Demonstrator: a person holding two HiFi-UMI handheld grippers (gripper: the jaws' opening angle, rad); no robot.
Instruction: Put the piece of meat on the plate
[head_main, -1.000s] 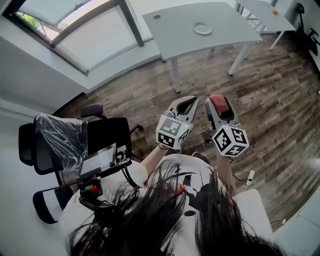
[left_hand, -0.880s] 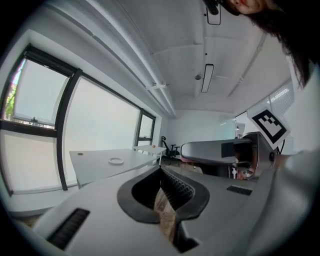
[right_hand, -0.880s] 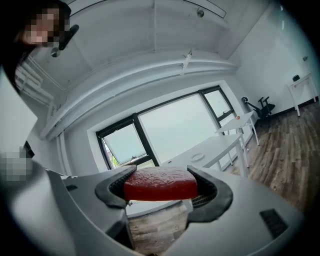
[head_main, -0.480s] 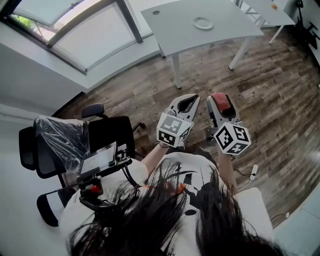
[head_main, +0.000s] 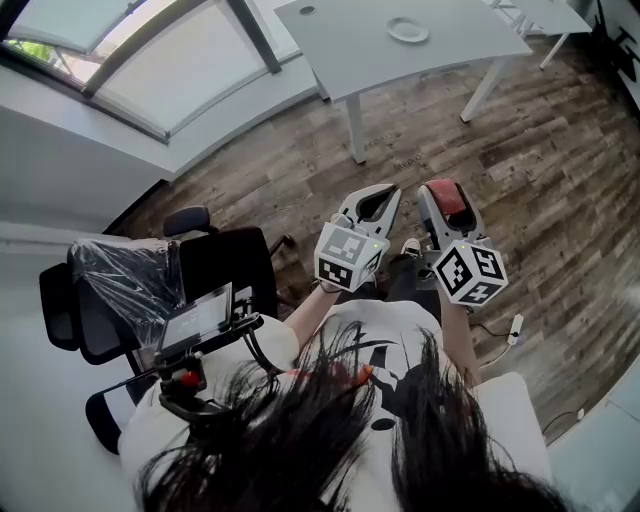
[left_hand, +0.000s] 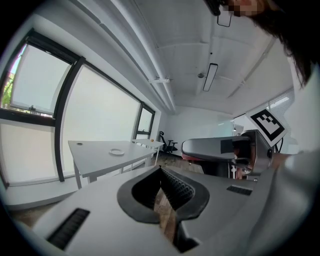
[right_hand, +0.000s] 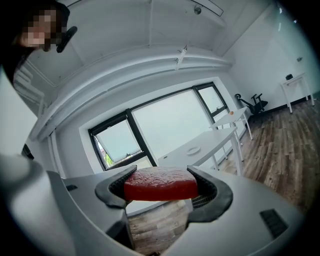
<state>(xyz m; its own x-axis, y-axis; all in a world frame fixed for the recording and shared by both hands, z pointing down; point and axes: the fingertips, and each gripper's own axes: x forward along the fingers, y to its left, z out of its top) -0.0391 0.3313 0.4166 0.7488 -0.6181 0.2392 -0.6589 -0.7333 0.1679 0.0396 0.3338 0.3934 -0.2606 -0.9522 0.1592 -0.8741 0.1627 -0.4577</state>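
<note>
A red piece of meat (right_hand: 160, 184) sits clamped between the jaws of my right gripper (right_hand: 161, 187); in the head view the meat (head_main: 450, 199) shows at the right gripper's (head_main: 442, 192) front end. My left gripper (head_main: 381, 195) is held just to its left, shut with nothing in it, its fingertips (left_hand: 172, 186) meeting. Both are held in front of the person's chest, over the wood floor. The white plate (head_main: 407, 31) lies on a grey table (head_main: 350, 50) well ahead; the plate (right_hand: 194, 149) also appears small in the right gripper view, and the plate (left_hand: 117, 152) in the left gripper view.
A black office chair (head_main: 120, 285) wrapped in plastic stands at the left. A second white table (head_main: 545, 15) is at the far right. Large windows (head_main: 160, 60) run along the left wall. A power strip (head_main: 516, 329) lies on the floor at the right.
The table and plate have slid toward the top of the head view. Both grippers sit slightly lower and to the right, and the right one still holds the meat.
</note>
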